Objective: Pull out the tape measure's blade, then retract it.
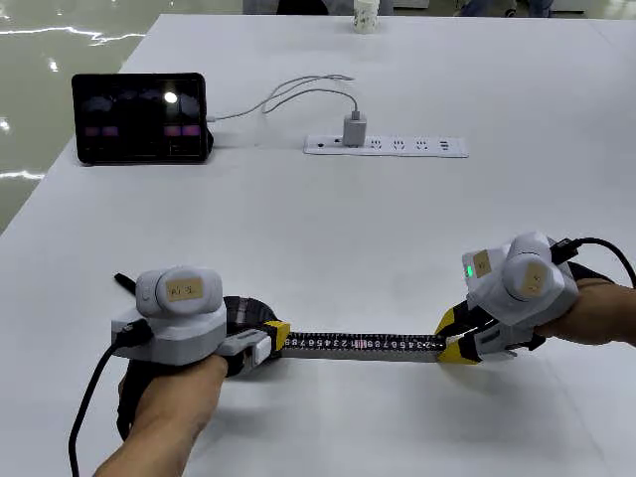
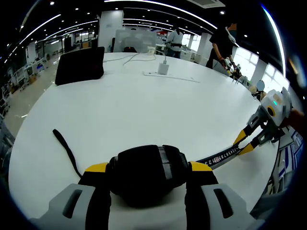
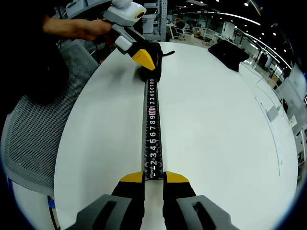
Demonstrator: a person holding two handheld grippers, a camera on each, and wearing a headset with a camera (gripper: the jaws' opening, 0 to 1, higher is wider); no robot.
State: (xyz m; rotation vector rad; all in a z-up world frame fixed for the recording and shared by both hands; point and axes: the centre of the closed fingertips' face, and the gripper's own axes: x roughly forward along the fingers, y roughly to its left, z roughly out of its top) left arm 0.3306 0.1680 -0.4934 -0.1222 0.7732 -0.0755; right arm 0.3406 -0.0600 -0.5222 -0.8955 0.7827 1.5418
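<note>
The left tongs (image 2: 148,168) clamp the black tape measure (image 1: 243,313) on the worktop (image 1: 328,229). The right tongs (image 3: 154,178) pinch the tip of its blade (image 3: 152,124), which stretches between them. Beyond lie a tablet (image 1: 139,117) and a power strip (image 1: 388,146).

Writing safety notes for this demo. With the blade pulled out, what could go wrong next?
1. If the right gripper releases the blade abruptly, it may whip back toward the case.
2. The rounded case might twist between the jaws of the left gripper as the blade retracts.
</note>
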